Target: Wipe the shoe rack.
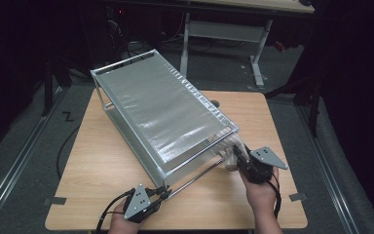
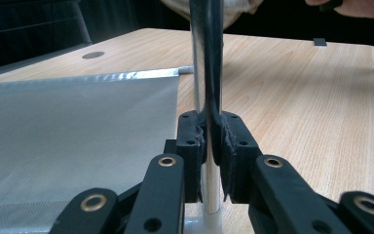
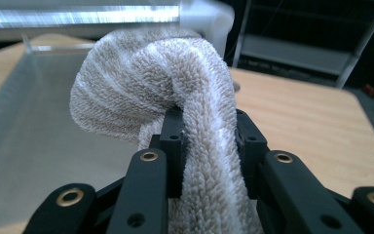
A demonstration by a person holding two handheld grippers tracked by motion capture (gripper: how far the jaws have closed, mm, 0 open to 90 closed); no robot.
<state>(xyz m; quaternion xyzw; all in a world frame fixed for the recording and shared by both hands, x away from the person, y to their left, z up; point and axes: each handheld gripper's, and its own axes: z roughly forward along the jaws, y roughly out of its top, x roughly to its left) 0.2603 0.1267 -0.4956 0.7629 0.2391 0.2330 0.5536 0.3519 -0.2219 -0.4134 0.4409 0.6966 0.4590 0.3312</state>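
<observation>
A metal rack (image 1: 165,109) with grey mesh shelves stands slanted across the wooden table (image 1: 272,204). My left gripper (image 1: 161,196) is at the rack's near corner, shut on a chrome post (image 2: 207,73) of the frame. In the left gripper view its pads (image 2: 195,141) squeeze the post from both sides. My right gripper (image 1: 238,156) is at the rack's right end, shut on a bunched beige towel (image 3: 170,83). The towel (image 1: 230,146) hangs by the rack's corner, just under the upper shelf's edge. In the right gripper view the cloth bulges above the jaws.
A hand holds each gripper from the table's near edge. Grey tape marks (image 1: 54,201) sit at the table's near corners. Behind the table stands another desk frame (image 1: 224,34) on a dark floor with cables.
</observation>
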